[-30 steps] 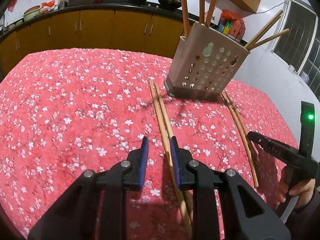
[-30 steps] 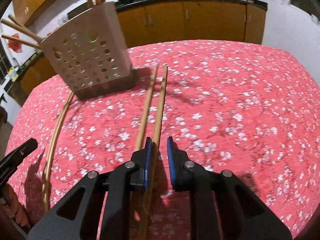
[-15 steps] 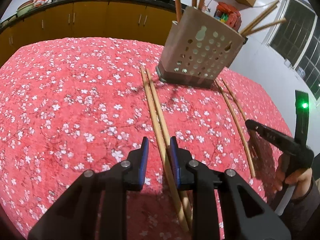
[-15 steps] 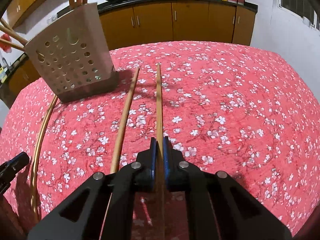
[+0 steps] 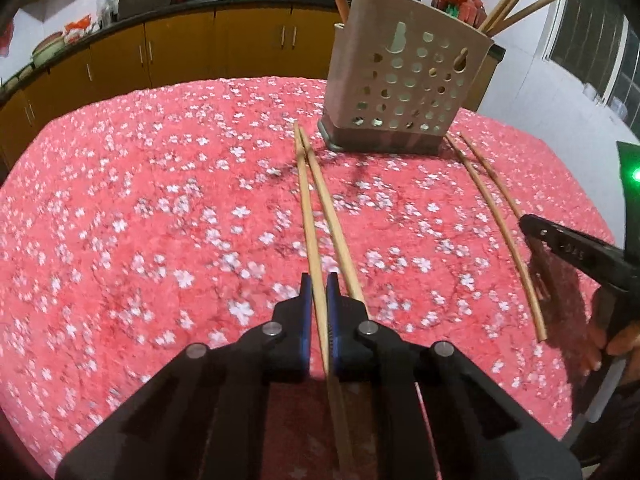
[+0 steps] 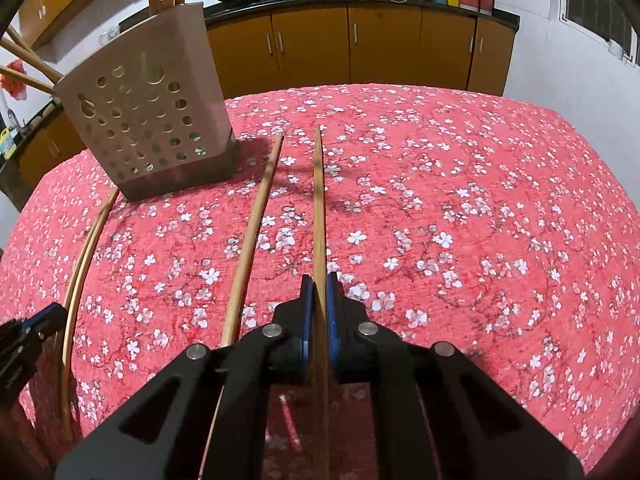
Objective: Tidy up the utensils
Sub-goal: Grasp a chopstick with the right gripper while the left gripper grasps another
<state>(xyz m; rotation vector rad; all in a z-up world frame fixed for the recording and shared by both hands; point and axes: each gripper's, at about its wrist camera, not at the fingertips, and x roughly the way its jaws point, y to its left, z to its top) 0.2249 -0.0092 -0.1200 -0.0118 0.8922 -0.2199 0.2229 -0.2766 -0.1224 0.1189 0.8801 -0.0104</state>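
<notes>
My left gripper (image 5: 318, 292) has its jaws closing tight on the left chopstick (image 5: 306, 200) of a pair; the blue pads press it. Its twin (image 5: 334, 220) lies just to the right on the cloth. My right gripper (image 6: 319, 292) is shut on the right chopstick (image 6: 319, 200) of the other pair, whose mate (image 6: 256, 224) lies free to its left. The perforated beige utensil holder (image 5: 404, 76) stands upright beyond both pairs with several chopsticks in it. Each gripper shows at the edge of the other's view: the right gripper (image 5: 532, 226), the left gripper (image 6: 48, 316).
A red cloth with white blossoms (image 5: 120, 220) covers the table. Orange cabinets (image 6: 380, 44) under a dark counter with woks run behind it. A window (image 5: 600, 40) is at the right. A small red stick (image 6: 290, 424) lies under my right gripper.
Both grippers went from open beside their chopsticks to shut on them, the right one first and the left one just now. The left gripper shifted slightly to centre on its stick.
</notes>
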